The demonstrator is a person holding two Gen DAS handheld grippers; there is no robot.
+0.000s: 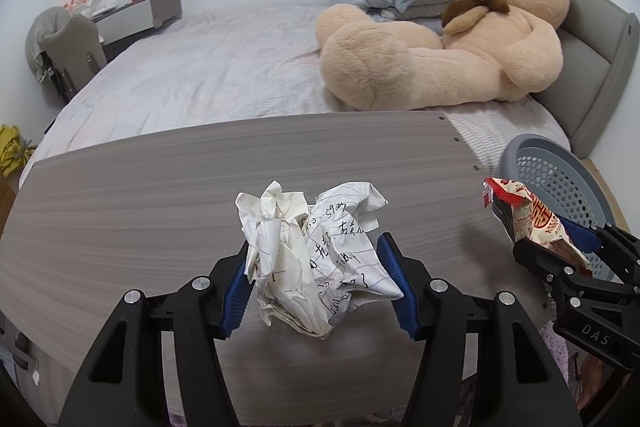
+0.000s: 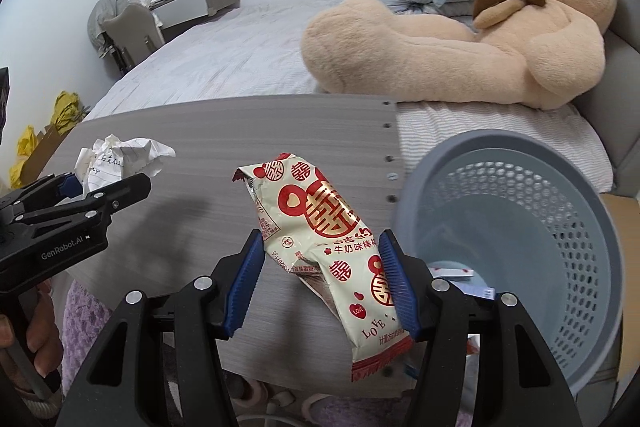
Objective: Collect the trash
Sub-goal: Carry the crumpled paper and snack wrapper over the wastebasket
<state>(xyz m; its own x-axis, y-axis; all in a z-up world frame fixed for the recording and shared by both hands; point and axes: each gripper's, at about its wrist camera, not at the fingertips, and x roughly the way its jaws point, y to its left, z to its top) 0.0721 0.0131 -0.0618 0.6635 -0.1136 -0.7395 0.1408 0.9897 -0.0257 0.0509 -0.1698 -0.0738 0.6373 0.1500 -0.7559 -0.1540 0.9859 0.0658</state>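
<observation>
Crumpled paper (image 1: 316,259) clamped in left claw (image 1: 316,279) above desk (image 1: 160,195). Snack wrapper (image 2: 328,247) pinched in right claw (image 2: 320,283), just beside basket (image 2: 520,227). Wrapper best carried fully over rim before release.

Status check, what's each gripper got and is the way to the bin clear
Left gripper shut on crumpled paper. Right gripper shut on snack wrapper. Gray basket just right of the wrapper, beside the board; nothing between.

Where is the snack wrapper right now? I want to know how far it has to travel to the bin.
The snack wrapper is held in the right gripper, above the board's right end, beside the grey basket.
</observation>
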